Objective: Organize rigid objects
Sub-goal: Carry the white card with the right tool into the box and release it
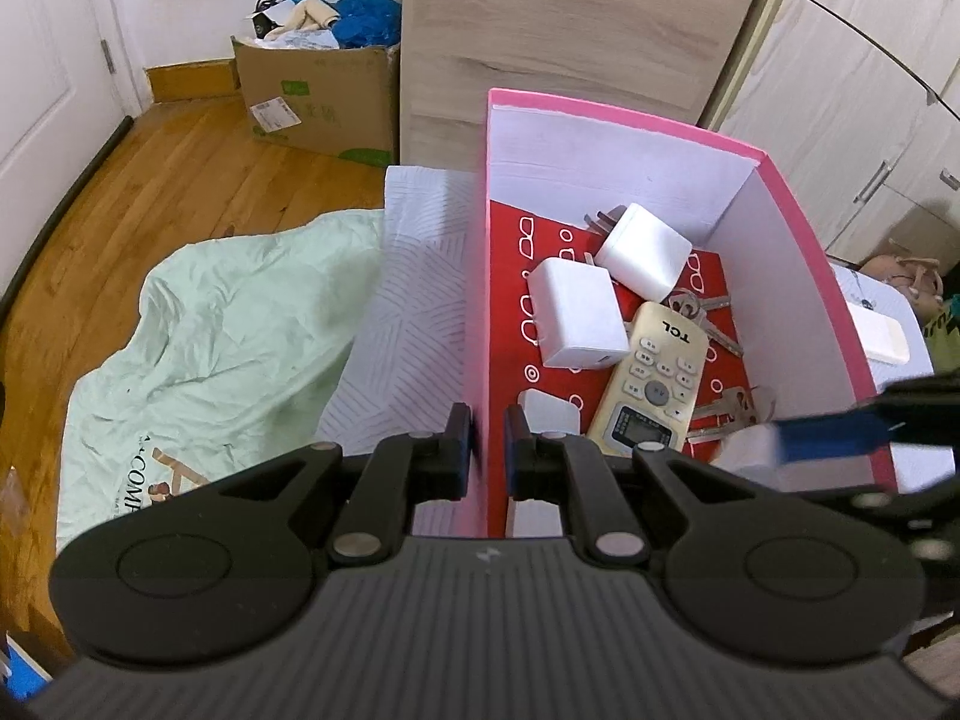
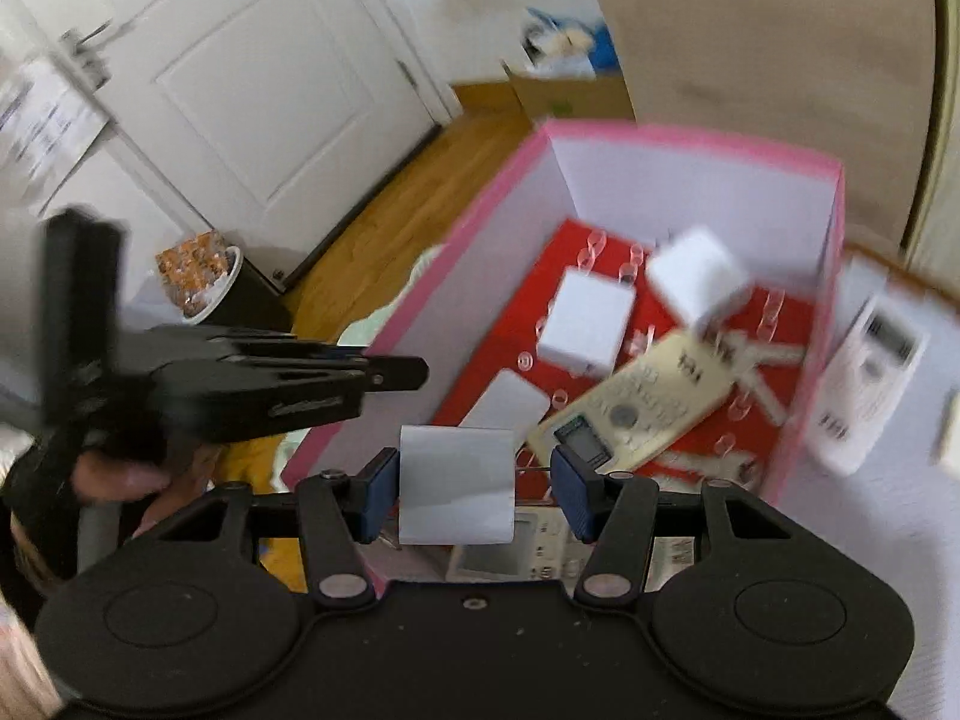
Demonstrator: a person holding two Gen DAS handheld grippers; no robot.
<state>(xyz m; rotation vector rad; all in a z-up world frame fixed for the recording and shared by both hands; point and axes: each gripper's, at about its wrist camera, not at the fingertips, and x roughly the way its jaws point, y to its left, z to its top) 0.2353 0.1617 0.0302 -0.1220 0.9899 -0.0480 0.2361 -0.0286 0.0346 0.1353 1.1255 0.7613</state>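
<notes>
Clearly, your left gripper [image 1: 487, 447] is clamped on the near wall of the pink box [image 1: 804, 228], one finger outside the wall and one inside, pads pressed to it. Your right gripper [image 2: 474, 489] holds a white block [image 2: 456, 483] between its blue pads [image 2: 378, 495]; the block fills most of the gap, and the picture is too blurred to show whether both pads touch it. It hangs above the box's near end. Inside the box, on the red floor, lie two white chargers [image 1: 576, 318], a cream TCL remote [image 1: 651, 378] resting against one of them, some keys [image 1: 717, 312] and another white block [image 1: 549, 411]. A white remote [image 2: 864, 384] lies outside the box, just beside its right wall.
</notes>
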